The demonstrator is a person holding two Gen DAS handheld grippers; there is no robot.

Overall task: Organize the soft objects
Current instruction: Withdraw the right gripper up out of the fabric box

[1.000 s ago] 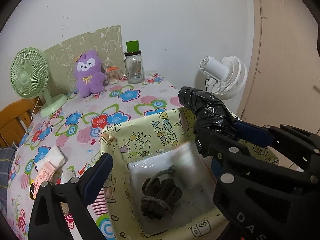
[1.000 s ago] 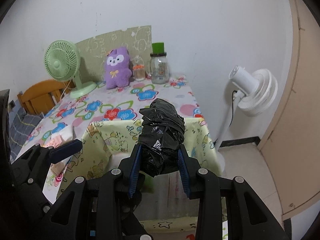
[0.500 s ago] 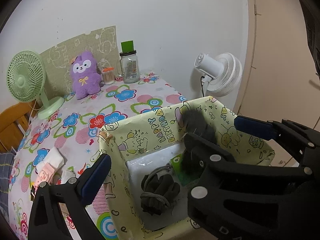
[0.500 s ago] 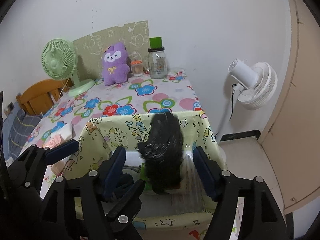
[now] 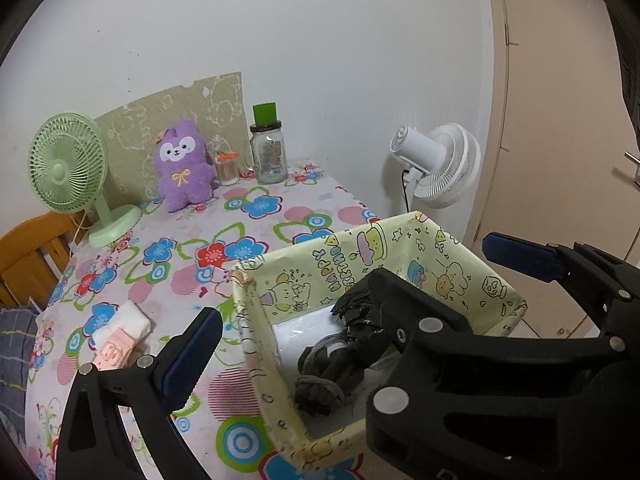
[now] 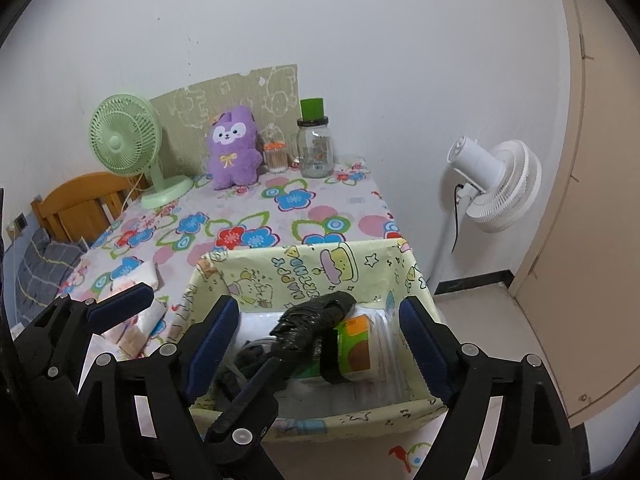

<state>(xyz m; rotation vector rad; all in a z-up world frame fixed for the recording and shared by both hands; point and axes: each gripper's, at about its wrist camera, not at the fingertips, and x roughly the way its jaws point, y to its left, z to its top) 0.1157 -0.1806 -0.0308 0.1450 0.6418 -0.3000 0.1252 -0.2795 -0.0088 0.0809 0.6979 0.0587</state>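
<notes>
A yellow cartoon-print box (image 5: 352, 256) (image 6: 304, 268) stands at the table's near right corner. Inside lie a black plastic-wrapped bundle (image 6: 316, 316) (image 5: 356, 308), a dark grey fabric piece with a cord (image 5: 324, 376) and a green and orange packet (image 6: 356, 348). My right gripper (image 6: 320, 328) is open above the box, its fingers either side of the bundle and apart from it. My left gripper (image 5: 352, 292) is open and empty, straddling the box's left wall. Pink and white socks (image 5: 120, 336) lie on the floral cloth left of the box. A purple plush (image 5: 182, 164) (image 6: 232, 148) sits at the back.
At the back stand a green desk fan (image 5: 68, 168), a glass jar with a green lid (image 5: 268, 152) and a small toothpick jar (image 5: 227, 166). A white floor fan (image 5: 436, 164) stands right of the table. A wooden chair (image 6: 76, 204) is at the left.
My right gripper opened and let the black bundle go; it dropped into the box. The left gripper stayed open beside the box.
</notes>
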